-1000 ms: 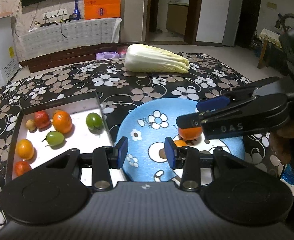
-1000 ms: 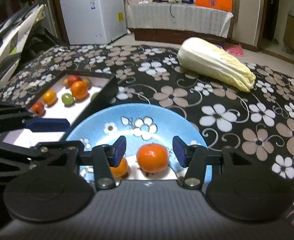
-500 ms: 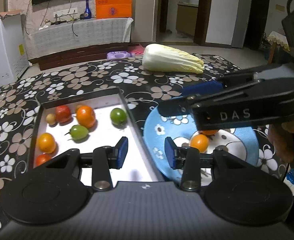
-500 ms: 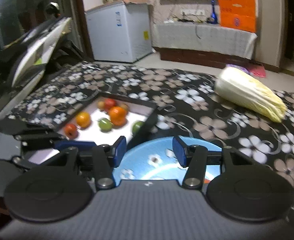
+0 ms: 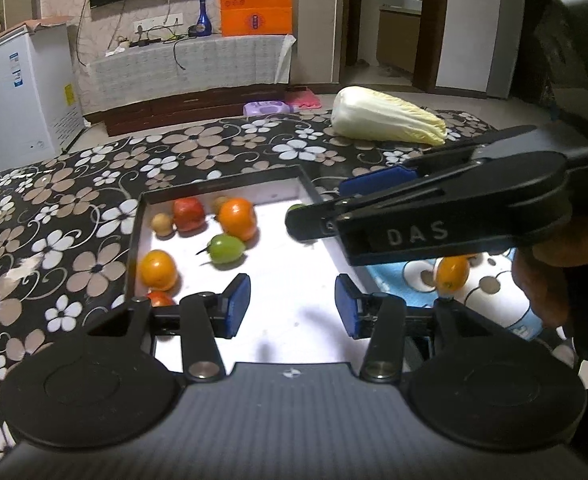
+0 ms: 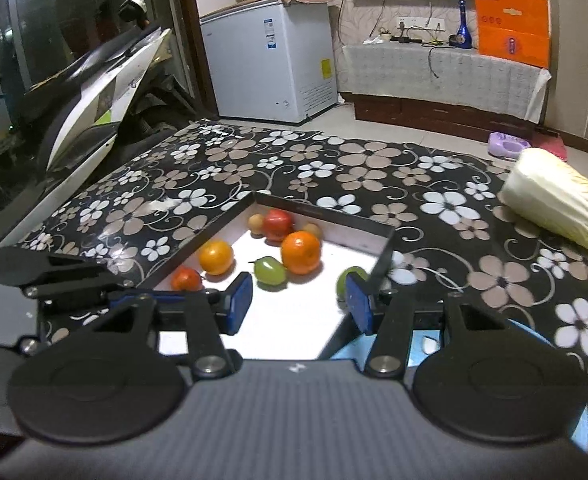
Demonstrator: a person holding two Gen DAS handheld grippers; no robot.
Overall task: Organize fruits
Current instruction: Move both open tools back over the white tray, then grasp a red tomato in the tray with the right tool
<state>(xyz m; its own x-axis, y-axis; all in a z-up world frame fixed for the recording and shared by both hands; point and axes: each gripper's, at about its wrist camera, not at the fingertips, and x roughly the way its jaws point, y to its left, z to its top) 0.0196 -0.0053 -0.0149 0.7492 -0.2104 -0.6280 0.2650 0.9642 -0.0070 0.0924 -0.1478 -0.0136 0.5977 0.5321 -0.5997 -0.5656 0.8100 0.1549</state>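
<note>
The left hand-held gripper (image 5: pixel 291 306) is hovering over the near part of the white tray (image 5: pixel 294 312), its jaws opening with nothing between them. The right hand-held gripper (image 6: pixel 300 300) is hanging over the same tray from the other side, its blue pads (image 6: pixel 239 300) standing partly apart and gripping nothing; in the left view its dark body is crossing above the tray's right edge.

Inside the tray, fruits are gathering toward the far left corner: a large orange (image 5: pixel 237 218) touching a red fruit (image 5: pixel 189 214), a small tan fruit (image 5: pixel 161 224) beside that, and a green fruit with a stem (image 5: pixel 225 248) just in front. A smaller orange (image 5: pixel 157 270) and another red fruit (image 5: pixel 159 299) are lying along the left wall, and a second green fruit (image 6: pixel 348 276) is sitting by the right wall.

Just beside the tray, on the blue plate (image 5: pixel 490 276), one small orange (image 5: pixel 452 274) is resting. Toward the far right edge of the flowered worktop (image 5: pixel 73 200), a cabbage (image 5: pixel 386 120) is lying on its side.
</note>
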